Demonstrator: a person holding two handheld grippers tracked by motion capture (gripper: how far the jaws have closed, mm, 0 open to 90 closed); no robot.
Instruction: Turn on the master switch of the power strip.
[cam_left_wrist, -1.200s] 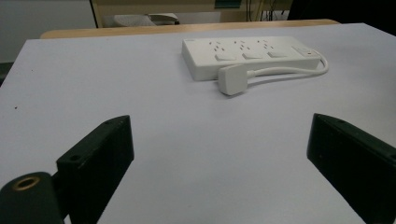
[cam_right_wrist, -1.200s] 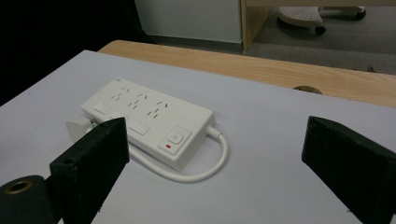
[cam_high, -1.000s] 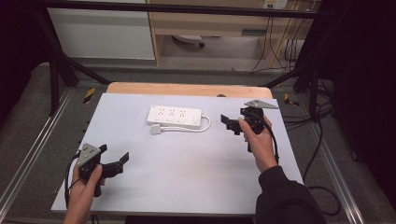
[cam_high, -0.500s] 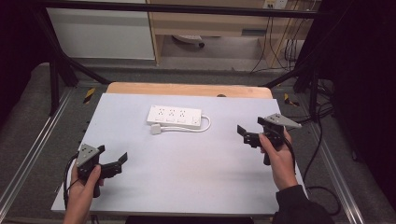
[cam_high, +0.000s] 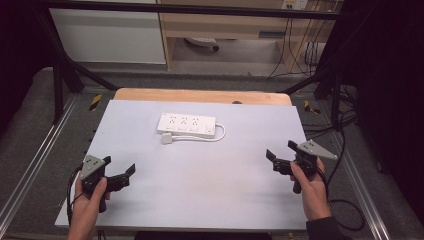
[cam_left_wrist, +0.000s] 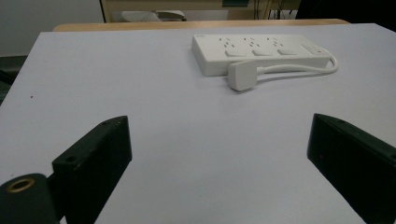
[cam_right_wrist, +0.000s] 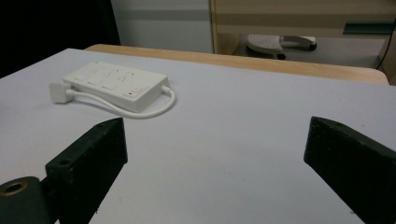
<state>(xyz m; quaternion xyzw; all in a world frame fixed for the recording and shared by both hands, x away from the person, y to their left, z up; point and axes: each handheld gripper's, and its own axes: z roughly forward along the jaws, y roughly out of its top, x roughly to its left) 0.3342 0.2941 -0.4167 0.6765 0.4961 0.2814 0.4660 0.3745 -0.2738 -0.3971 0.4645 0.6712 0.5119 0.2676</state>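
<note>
High view
- Left gripper (cam_high: 125, 176): jaws spread wide, holding nothing; held low over the near left corner of the table (cam_high: 210, 195).
- Left hand (cam_high: 90, 197): wrapped round the grip from below, forearm rising from the bottom edge; jaws aimed to the right and slightly forward.
- Right gripper (cam_high: 280, 155): jaws apart, empty, touching nothing; near the right edge of the table, grey three-cornered plate on top.
- Right hand (cam_high: 307, 182): closed round the handle, forearm rising from the bottom right; jaws aimed left toward the table's middle.
- Power strip (cam_high: 186, 125): one, white, lying flat on the far middle of the table, well apart from both grippers.
- Plug (cam_high: 167, 139): one, white, lying just beside the strip's near long side, joined by a looped white cable.

Left gripper view
- Jaws: two, black, set far apart, bare table between them.
- Power strip (cam_left_wrist: 261, 49): ahead and to the right, with three rows of sockets.
- Plug (cam_left_wrist: 243, 74): lying against its near side.

Right gripper view
- Jaws: two, black, wide open, gripping nothing.
- Power strip (cam_right_wrist: 116, 84): far left, plug (cam_right_wrist: 58, 92) at its left end.
</note>
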